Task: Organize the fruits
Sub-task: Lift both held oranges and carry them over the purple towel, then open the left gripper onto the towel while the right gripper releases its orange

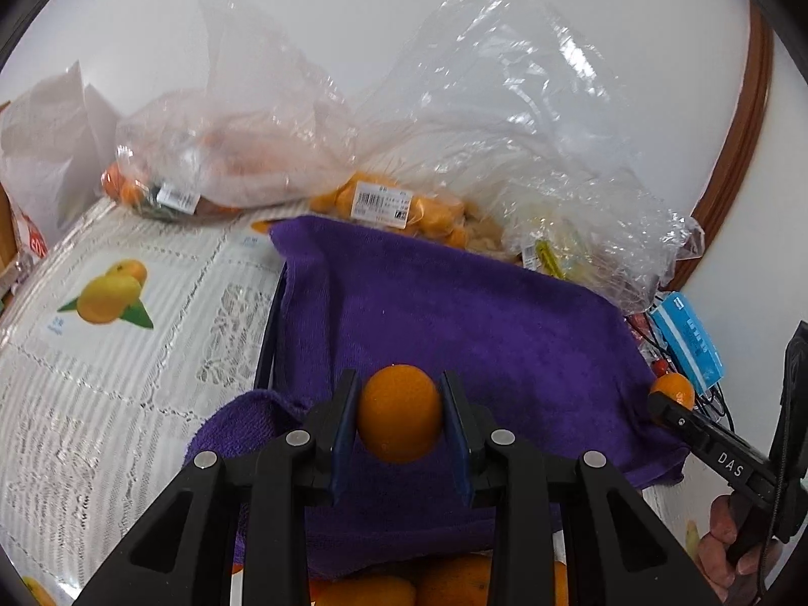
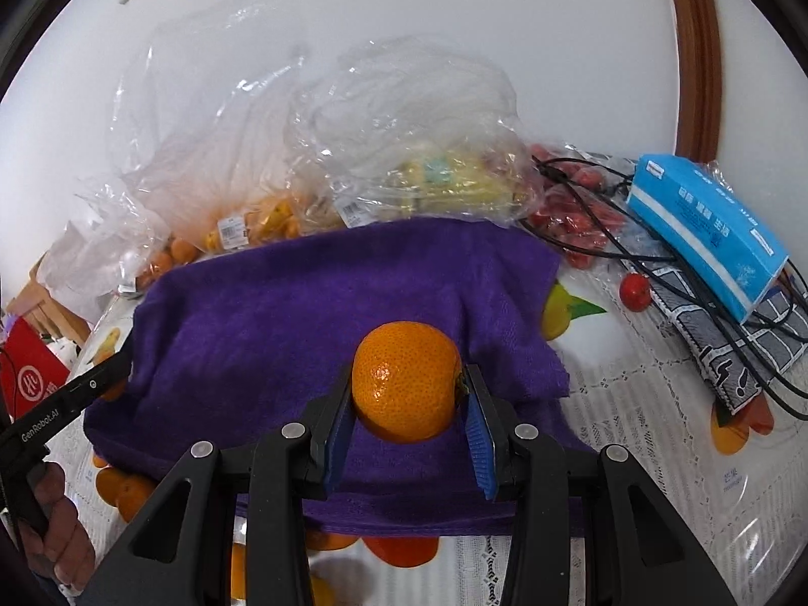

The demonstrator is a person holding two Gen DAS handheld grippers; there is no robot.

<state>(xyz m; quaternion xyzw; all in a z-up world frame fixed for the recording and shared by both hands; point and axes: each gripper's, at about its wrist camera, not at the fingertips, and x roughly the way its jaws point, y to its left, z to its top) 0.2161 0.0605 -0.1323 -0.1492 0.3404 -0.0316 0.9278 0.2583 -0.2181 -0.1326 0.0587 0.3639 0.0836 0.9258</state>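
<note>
Holding one orange in each tool, you are mid-transfer above the purple towel (image 2: pixel 323 303). Your left gripper (image 1: pixel 399 419) has its jaws closed on a smooth orange (image 1: pixel 399 411); your right gripper (image 2: pixel 406 404) has its jaws closed on a dimpled mandarin (image 2: pixel 406 381), stem end against the right pad. Both fruits sit clear of the cloth, by my reading. More oranges lie loose at the towel's near edge (image 2: pixel 401 550), and bagged fruit (image 1: pixel 384 202) crowds the far side of the counter (image 1: pixel 101 404). Judgement: the carry step is in hand. Next, lower each fruit onto the towel and part the jaws slowly, since round fruit may roll.
</note>
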